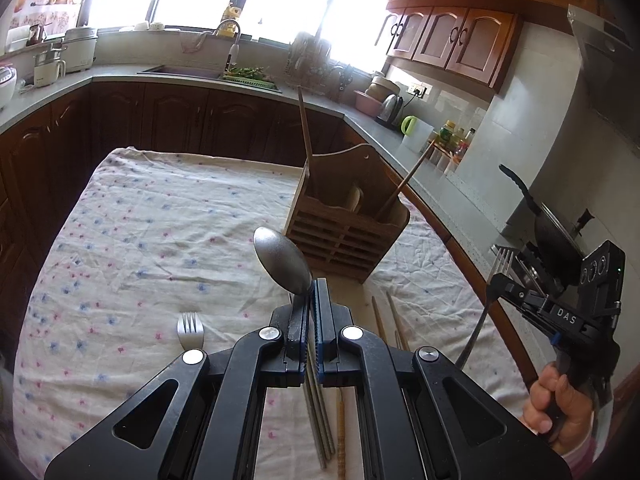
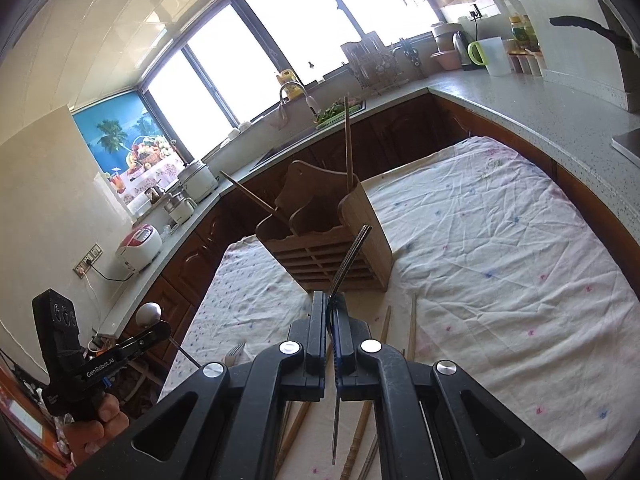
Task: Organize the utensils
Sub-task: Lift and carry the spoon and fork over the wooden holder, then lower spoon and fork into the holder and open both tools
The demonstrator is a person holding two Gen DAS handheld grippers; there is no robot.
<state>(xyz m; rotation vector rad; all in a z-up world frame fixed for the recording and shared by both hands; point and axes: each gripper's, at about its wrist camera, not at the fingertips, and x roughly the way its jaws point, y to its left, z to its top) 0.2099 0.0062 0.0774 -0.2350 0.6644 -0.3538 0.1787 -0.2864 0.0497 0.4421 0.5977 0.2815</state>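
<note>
Left wrist view: the left gripper (image 1: 311,300) has its fingers (image 1: 297,320) pressed together on the neck of a metal spoon (image 1: 282,261), bowl raised above the cloth-covered tabletop (image 1: 140,220). Beyond the spoon, a wooden utensil holder (image 1: 344,232) stands toward the far right part of the tabletop, with two wooden chopsticks (image 1: 306,136) leaning out of its compartments. A fork (image 1: 191,330) lies on the cloth by the near left, and loose chopsticks (image 1: 390,320) and metal ones (image 1: 318,428) lie under and just right of the gripper. At the right edge, the right gripper (image 1: 500,280), gripped by the person's right hand (image 1: 556,408), holds a second fork (image 1: 486,300) with tines upward.

Right wrist view: the right gripper (image 2: 330,300) has its fingers (image 2: 318,320) clamped narrowly on the second fork (image 2: 348,264), seen edge-on, its tines just in front of the utensil holder (image 2: 320,248) and its handle hanging down between the fingers. The holder sits near the tabletop's (image 2: 500,240) far left corner. Loose chopsticks (image 2: 412,328) lie on the cloth beneath. At the lower left, the left gripper (image 2: 158,330), in the left hand (image 2: 96,424), carries the spoon (image 2: 149,314) beyond the tabletop's left edge.
</note>
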